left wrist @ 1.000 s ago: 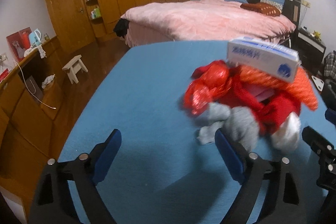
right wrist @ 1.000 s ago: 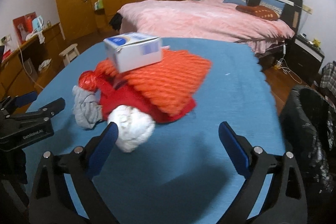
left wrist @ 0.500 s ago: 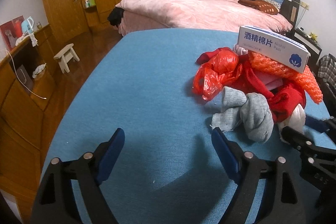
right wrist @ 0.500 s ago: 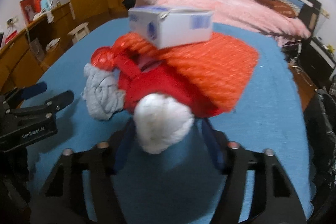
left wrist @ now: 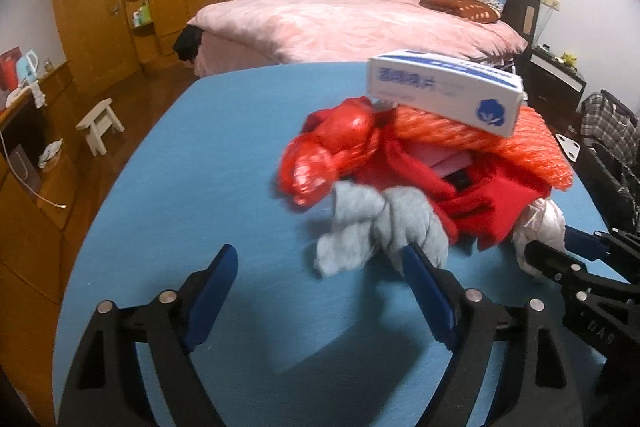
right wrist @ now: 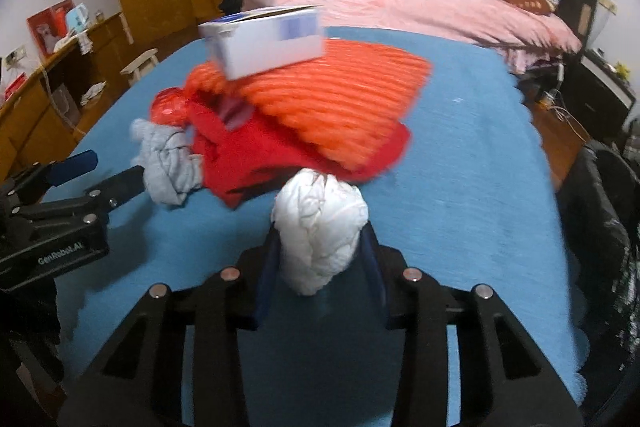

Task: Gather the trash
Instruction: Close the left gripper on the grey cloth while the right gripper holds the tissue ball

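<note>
The right claw [right wrist: 320,255], its jaws just closing, grips the white crumpled wad [right wrist: 320,235] on the blue table [right wrist: 460,187], just before the red heap [right wrist: 280,147]. The left claw [left wrist: 320,287], marked "GenRobot.AI", stands open beside the grey rag [left wrist: 380,227]. The box [left wrist: 440,91] atop the heap has blurred print.

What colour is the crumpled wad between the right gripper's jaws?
White; the crumpled wad shows best in the right wrist view.

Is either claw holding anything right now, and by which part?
The right claw has just closed on the white crumpled wad, gripping its sides. The left claw holds nothing.
</note>
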Motion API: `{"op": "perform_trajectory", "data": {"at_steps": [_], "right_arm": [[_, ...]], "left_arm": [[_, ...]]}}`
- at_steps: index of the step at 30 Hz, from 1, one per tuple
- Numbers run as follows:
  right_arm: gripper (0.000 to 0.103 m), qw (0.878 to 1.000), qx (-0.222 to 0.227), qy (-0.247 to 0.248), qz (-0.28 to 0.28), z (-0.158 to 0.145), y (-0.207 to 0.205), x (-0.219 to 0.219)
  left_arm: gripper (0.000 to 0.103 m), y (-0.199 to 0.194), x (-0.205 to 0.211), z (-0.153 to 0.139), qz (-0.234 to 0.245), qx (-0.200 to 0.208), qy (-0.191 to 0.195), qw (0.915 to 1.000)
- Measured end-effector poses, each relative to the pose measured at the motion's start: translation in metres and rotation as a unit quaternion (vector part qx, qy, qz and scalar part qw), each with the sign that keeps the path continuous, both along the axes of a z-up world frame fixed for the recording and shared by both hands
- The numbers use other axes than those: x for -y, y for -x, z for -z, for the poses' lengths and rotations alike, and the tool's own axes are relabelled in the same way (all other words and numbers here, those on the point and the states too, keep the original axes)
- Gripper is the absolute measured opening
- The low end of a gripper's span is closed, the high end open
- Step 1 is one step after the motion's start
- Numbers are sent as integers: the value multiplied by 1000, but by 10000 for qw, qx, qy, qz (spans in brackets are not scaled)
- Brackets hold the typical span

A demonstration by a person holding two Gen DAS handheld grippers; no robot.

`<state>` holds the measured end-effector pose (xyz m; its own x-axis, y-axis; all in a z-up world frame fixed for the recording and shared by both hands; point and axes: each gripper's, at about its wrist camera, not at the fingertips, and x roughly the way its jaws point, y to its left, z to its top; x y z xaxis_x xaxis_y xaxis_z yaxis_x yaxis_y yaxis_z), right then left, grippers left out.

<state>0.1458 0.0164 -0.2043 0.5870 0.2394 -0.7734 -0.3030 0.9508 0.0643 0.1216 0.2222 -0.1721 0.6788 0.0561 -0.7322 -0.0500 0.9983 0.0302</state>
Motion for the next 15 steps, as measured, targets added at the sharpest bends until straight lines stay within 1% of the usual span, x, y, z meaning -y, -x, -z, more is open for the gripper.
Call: {"op": "perform_trajectory", "data": {"at_steps": [4,6,10,13,15], "right_arm": [[38,9999,-22,-6,106,0,-4,12],[38,9999,6,0,137,-3,-3,19],[38,9997,14,29,253,-7,-1,33],[38,9985,107,181,511,-5,-2,45],[38,9976,65,124,683,-3,-10,54]], "left_arm": [[76,-9,9,-1,47,10,133,9999],[71,-10,12,-3,88,36,168,9998],[70,-8,13,-7,107,93,110,9998],[70,-2,11,-9,53,210,149,9997],[70,-1,12,-8,50,239,118,9996]]}}
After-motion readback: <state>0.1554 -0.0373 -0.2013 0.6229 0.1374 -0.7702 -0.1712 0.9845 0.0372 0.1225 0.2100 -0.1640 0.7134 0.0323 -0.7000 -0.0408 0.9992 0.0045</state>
